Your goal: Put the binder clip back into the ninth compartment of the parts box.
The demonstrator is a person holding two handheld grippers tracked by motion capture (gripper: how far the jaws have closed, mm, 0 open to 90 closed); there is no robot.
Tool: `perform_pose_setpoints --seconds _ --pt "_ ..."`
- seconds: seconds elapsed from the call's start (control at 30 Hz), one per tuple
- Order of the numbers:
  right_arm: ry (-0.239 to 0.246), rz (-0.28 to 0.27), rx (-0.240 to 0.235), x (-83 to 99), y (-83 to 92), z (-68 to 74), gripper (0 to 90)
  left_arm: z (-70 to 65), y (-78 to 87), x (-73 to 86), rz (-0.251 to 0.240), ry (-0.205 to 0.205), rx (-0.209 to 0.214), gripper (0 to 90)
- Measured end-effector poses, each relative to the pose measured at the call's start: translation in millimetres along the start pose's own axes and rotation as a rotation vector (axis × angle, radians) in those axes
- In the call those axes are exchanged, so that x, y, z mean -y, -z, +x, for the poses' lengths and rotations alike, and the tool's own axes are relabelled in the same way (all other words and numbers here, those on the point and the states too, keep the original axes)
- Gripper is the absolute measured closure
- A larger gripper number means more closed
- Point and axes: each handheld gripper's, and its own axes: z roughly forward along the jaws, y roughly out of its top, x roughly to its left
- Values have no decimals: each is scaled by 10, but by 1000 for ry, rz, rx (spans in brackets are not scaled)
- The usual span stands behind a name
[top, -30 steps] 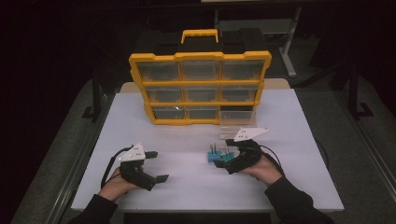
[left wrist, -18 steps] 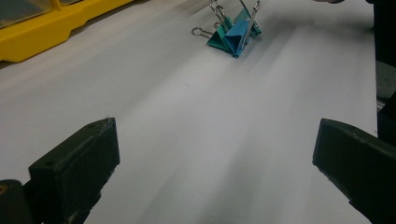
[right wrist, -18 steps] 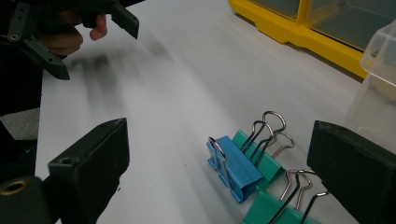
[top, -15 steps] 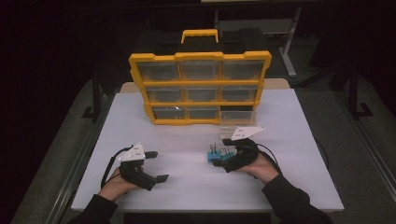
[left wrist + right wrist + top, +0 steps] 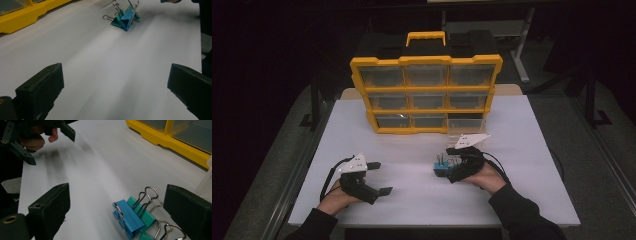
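White table [image 5: 532, 130]: flat surface running from the near edge, where the person's forearms enter, to the far side.

Yellow organiser case [image 5: 426, 95]: stands upright at the far middle of the table, handle on top, three rows of three clear-fronted compartments facing the near side. Contents cannot be made out.

Left gripper [image 5: 378, 178]: held at the near left of the table, low over the surface. Its jaws stand wide apart with only bare table between them, as the left gripper view confirms. The binder clips lie well to its right and farther off, outside its span.

Right gripper [image 5: 447, 170]: held at the near right, pointed leftward. Its jaws are spread and grip nothing. In the right gripper view the clips sit on the table in the gap between the two jaws, nearer the right-hand jaw; whether any clip touches that jaw cannot be told.

Binder clips [image 5: 136, 216]: a small cluster resting on the table surface at the near right of centre, just at the tip of the right gripper and nearer than the organiser case. One blue clip [image 5: 126, 216] lies against teal ones, bodies touching, wire handles standing up or splayed outward. The exact count of teal clips cannot be told, as the cluster runs past the picture edge.
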Motion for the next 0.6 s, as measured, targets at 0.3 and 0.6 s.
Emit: perform_pose_setpoints --seconds 0.3,0.6 --pt "2 4 -5 -39 -83 -9 77 -5 3 -6 -10 4 5 4" --pt "7 14 -8 -64 -129 -33 132 2 11 -10 -16 8 8 4"
